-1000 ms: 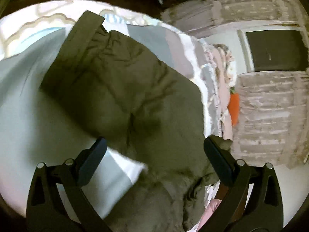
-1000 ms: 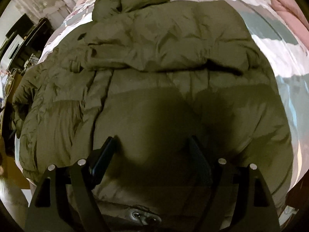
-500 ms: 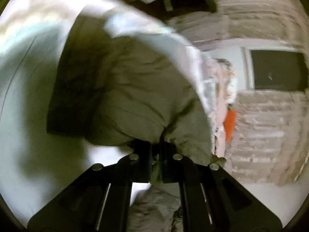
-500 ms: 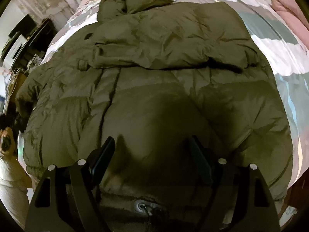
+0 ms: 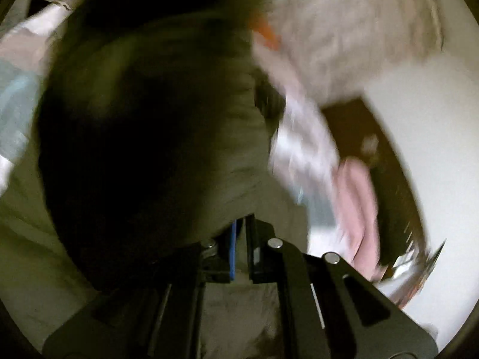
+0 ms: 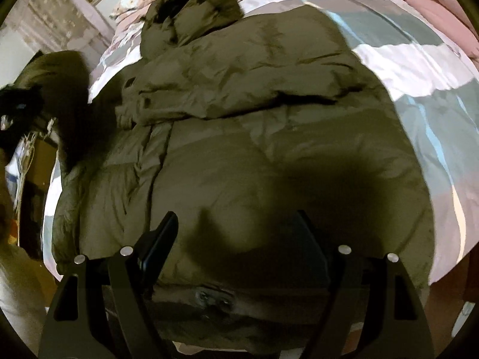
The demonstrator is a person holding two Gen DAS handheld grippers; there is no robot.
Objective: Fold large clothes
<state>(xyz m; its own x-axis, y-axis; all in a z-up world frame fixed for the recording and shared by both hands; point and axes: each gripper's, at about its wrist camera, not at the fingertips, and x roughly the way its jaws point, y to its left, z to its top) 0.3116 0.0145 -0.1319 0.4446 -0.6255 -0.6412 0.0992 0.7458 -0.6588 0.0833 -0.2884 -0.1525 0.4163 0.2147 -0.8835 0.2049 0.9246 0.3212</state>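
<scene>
- Pinching olive fabric, the left gripper (image 5: 241,239) has its fingers (image 5: 256,257) drawn almost together, with a fold of the jacket (image 6: 254,155) caught between them, just beside a thin blue strip on the inner face of one finger.
- From that pinch the fabric rises and fills most of the left wrist view as a dark, blurred olive mass; the whole picture is smeared by motion.
- Past the lifted fabric, the left wrist view shows pale patterned bedding, a pink cloth (image 5: 356,206) and a small orange patch (image 5: 268,34), all too blurred to tell apart further.
- The right gripper (image 6: 239,236) has its fingers (image 6: 161,239) spread wide and holds nothing; they hang just above the lower part of the jacket, and their shadow falls on the fabric between them.
- Below the right fingers, at the jacket's near hem, sits a small metal fastener (image 6: 214,296).
- The jacket lies spread across the bed (image 6: 434,113), hood (image 6: 191,9) at the far end, with one sleeve (image 6: 239,89) folded across the chest.
- At the left edge of the right wrist view, another sleeve (image 6: 57,71) is lifted off the bed, next to a dark shape that may be the left gripper; I cannot tell for sure.
- A pink quilt (image 6: 434,3) lies at the far right corner of the bed.
</scene>
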